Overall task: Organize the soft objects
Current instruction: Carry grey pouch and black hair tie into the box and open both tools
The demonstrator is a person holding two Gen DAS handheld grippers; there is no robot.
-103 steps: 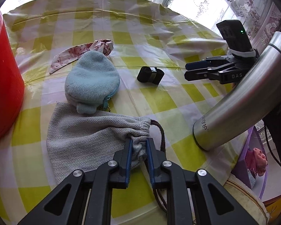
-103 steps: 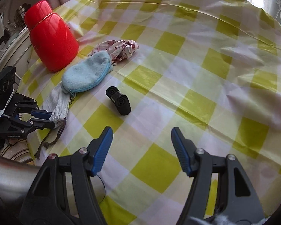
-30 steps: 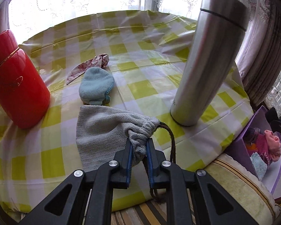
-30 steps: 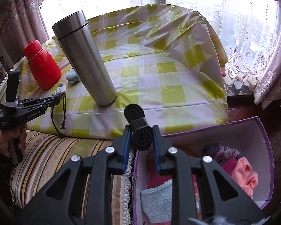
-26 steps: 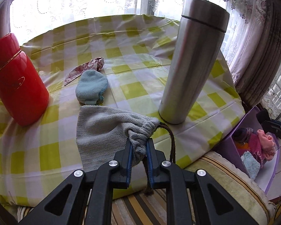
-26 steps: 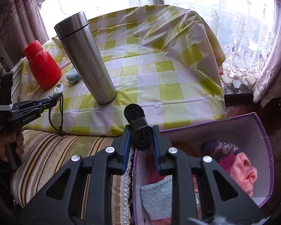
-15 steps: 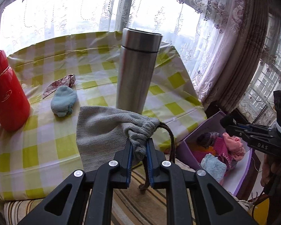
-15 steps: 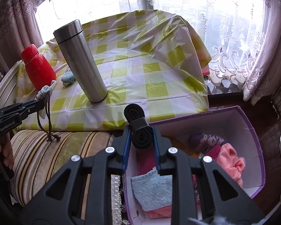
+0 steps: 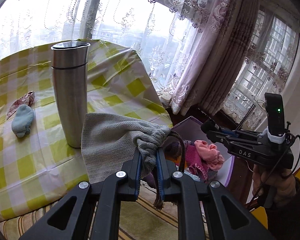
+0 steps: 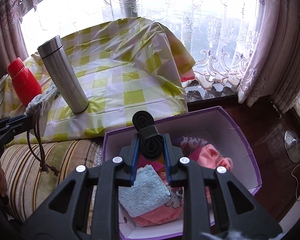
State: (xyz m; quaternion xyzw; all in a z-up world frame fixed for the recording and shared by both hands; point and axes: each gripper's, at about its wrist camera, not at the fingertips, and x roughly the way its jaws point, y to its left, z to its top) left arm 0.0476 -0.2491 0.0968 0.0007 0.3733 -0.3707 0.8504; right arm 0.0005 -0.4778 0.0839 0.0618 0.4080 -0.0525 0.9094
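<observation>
Brushed-metal flask [image 9: 70, 92], glossy plastic tablecloth [image 10: 130, 80] — woven cloth pouch [image 9: 114, 138]

Grey herringbone drawstring pouch [image 9: 112, 138] pinched at its gathered neck, body hanging off to the left, brown cord [image 9: 181, 152] dangling down with a frayed end; black rolled strap [image 10: 149, 138] with a band around its middle clamped upright above the purple box [image 10: 238, 132]. Inside the box: light blue towel [image 10: 144, 192] at front, pink garment [image 10: 214, 156] and purple knit piece [image 10: 190, 141] behind. On the yellow-checked tablecloth [image 9: 118, 74]: light blue fuzzy pouch [image 9: 23, 120] lying flat, pink floral cloth band [image 9: 22, 100] just behind it.
</observation>
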